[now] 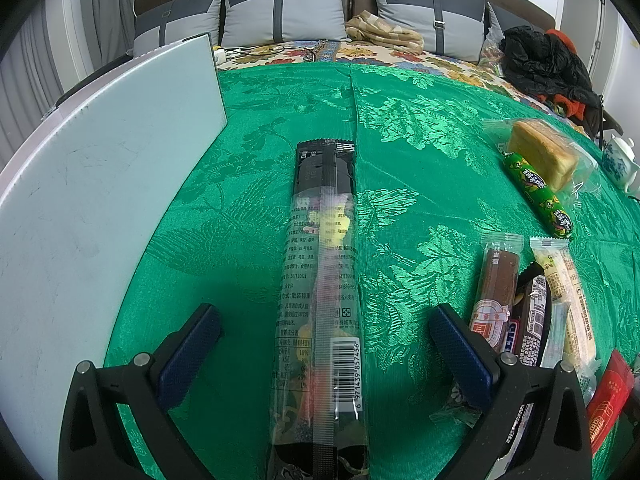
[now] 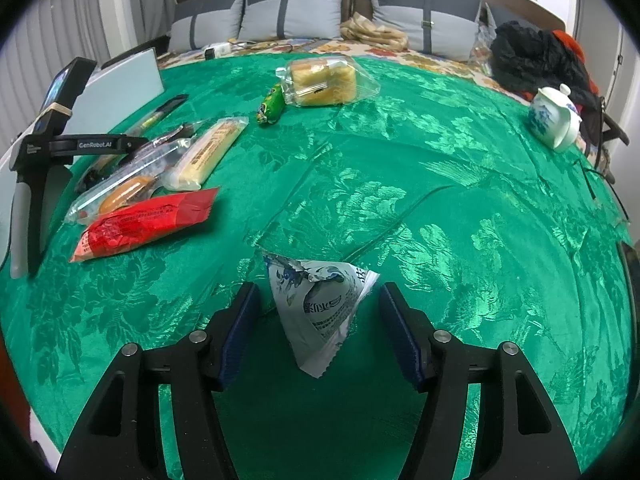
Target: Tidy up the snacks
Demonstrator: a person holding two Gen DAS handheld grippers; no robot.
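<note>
A long clear-and-black snack packet (image 1: pixel 324 240) lies lengthwise on the green cloth (image 1: pixel 420 140), running between the wide-apart fingers of my left gripper (image 1: pixel 324 316); the blue pads stand clear of it on both sides. In the right wrist view a white-and-blue triangular packet (image 2: pixel 320 312) lies between the fingers of my right gripper (image 2: pixel 318 292), with a gap at each pad. To the left lies a row of snacks: a red packet (image 2: pixel 144 220), a clear sausage packet (image 2: pixel 120 192) and a pale yellow bar (image 2: pixel 210 150).
Wrapped bread (image 2: pixel 320 80) and a green sausage (image 2: pixel 272 104) lie further back. A white-and-blue teapot (image 2: pixel 554 118) stands at the far right. A white board (image 1: pixel 100 160) borders the cloth on the left. Pillows and a black bag (image 1: pixel 544 60) are behind.
</note>
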